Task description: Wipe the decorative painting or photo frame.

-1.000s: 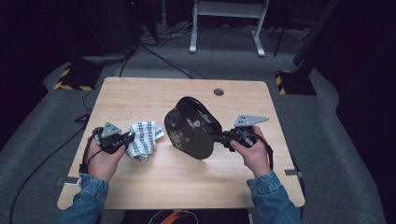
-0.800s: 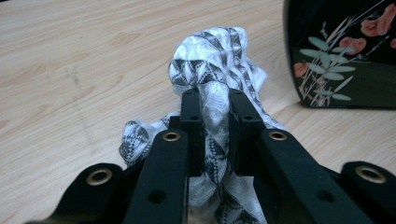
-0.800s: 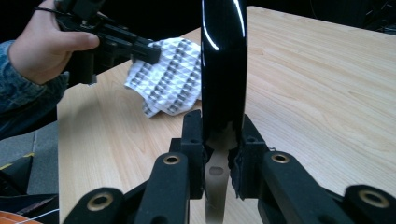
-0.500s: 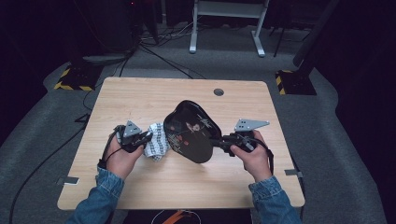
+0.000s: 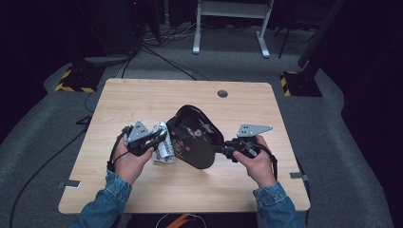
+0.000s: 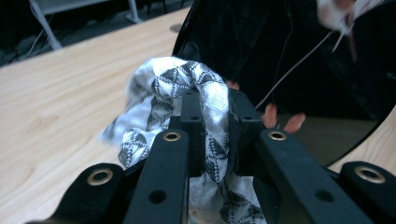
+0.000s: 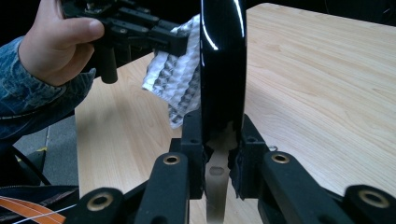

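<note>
Pressing patterned cloth (image 6: 205, 100) against glossy black oval plate (image 5: 192, 137) — lacquer, perhaps.

Dark lab: lone table (image 5: 142, 102), floor cables (image 5: 161, 52), hazard-taped stands (image 5: 78, 80).

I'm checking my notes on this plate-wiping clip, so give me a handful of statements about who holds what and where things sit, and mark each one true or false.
1. The left gripper is shut on the patterned cloth. True.
2. The right gripper grips the black plate by its rim. True.
3. The black plate lies flat on the wooden table. False: it is held up on edge, tilted, above the table.
4. The patterned cloth is plain red. False: it is white with a dark grey pattern.
5. The cloth is right beside the plate's face. True.
6. The person wears bare forearms. False: denim sleeves cover them.
</note>
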